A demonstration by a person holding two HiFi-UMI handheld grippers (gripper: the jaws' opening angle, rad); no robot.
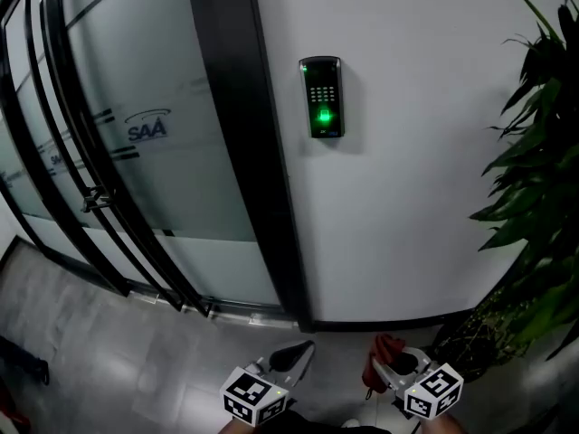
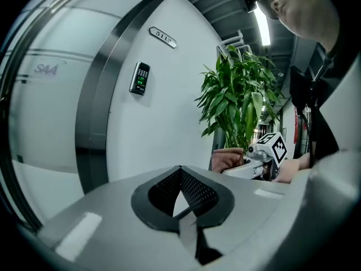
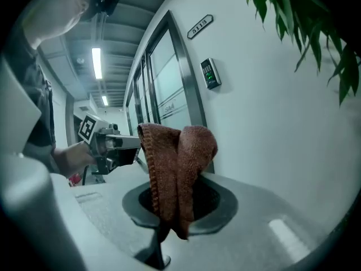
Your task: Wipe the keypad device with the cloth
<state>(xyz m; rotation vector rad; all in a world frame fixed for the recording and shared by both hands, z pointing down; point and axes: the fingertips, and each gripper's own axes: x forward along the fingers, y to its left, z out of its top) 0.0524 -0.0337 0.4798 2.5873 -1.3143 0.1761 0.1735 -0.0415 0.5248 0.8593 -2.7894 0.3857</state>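
The keypad device (image 1: 321, 98) hangs on the white wall, its lower part lit green; it appears small in the left gripper view (image 2: 140, 78) and the right gripper view (image 3: 210, 73). Both grippers are low, far below it. My right gripper (image 1: 387, 358) is shut on a folded red-brown cloth (image 3: 177, 168), which sticks out past the jaws and hides the tips (image 3: 176, 151). The cloth (image 1: 387, 344) also shows in the head view. My left gripper (image 1: 301, 349) is shut with nothing in it, its jaw tips meeting (image 2: 180, 169).
A frosted glass door (image 1: 154, 143) with a dark frame (image 1: 262, 152) and a handle (image 1: 95, 199) stands left of the keypad. A tall leafy potted plant (image 1: 538, 197) fills the right side. A number plate (image 2: 163, 36) sits above the door frame. Grey floor (image 1: 109, 342) lies below.
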